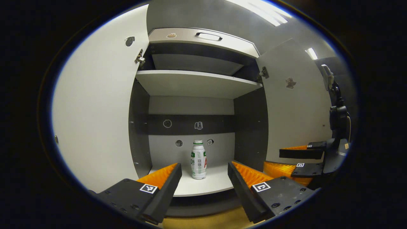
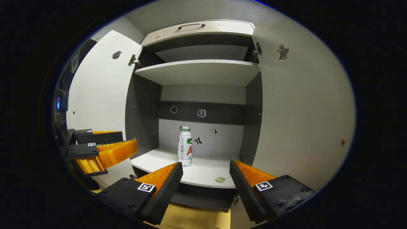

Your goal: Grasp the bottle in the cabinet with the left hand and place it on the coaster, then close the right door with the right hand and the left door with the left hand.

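Observation:
A white bottle (image 1: 198,160) with a green label and pale cap stands upright on the lower shelf (image 1: 213,186) of an open cabinet; it also appears in the right gripper view (image 2: 185,150). My left gripper (image 1: 204,168) is open in front of the shelf's edge, short of the bottle, which sits in line with the gap between its fingers. My right gripper (image 2: 206,166) is open too, empty, with the bottle just left of its gap. Both doors are swung wide: the left door (image 1: 95,121) and the right door (image 1: 295,108). Each gripper shows in the other's view: right (image 1: 302,159), left (image 2: 101,152).
An upper shelf (image 1: 197,82) spans the cabinet, with a drawer and its handle (image 1: 208,36) above. A small round disc (image 2: 220,179) lies near the lower shelf's front edge. Small stickers dot the back wall. Wooden floor shows below the cabinet.

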`<state>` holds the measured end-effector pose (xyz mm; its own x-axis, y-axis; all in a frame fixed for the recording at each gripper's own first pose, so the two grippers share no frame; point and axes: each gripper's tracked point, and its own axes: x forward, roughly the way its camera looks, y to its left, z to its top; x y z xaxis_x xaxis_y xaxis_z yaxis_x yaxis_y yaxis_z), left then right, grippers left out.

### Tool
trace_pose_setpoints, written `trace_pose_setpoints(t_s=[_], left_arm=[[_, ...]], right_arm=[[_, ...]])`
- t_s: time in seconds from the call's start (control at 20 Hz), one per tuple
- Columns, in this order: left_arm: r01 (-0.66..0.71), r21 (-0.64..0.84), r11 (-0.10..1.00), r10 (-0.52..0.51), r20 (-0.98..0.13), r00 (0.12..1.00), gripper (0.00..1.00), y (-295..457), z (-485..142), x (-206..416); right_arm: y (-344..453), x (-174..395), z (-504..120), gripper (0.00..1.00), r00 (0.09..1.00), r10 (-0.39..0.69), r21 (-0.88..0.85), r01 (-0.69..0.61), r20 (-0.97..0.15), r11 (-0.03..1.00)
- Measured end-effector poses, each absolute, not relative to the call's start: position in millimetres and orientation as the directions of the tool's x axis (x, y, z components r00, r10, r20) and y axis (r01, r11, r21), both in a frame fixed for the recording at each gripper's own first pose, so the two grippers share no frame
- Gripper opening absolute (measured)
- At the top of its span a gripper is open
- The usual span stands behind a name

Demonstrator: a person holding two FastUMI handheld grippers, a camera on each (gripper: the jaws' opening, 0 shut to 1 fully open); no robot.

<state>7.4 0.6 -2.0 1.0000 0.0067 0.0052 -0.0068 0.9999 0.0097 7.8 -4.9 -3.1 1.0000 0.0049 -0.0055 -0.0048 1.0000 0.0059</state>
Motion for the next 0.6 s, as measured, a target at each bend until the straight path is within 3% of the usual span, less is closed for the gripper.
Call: trace_pose_setpoints(t_s=[0.6], left_arm=[[0.019,0.022,1.0,-0.019,0.005,1.0,0.92,-2.0,-4.9,13.3]], right_arm=[[-3.5,14.2,-6.2,0.98,1.0,0.009,0.011,-0.009,-0.008,1.0]])
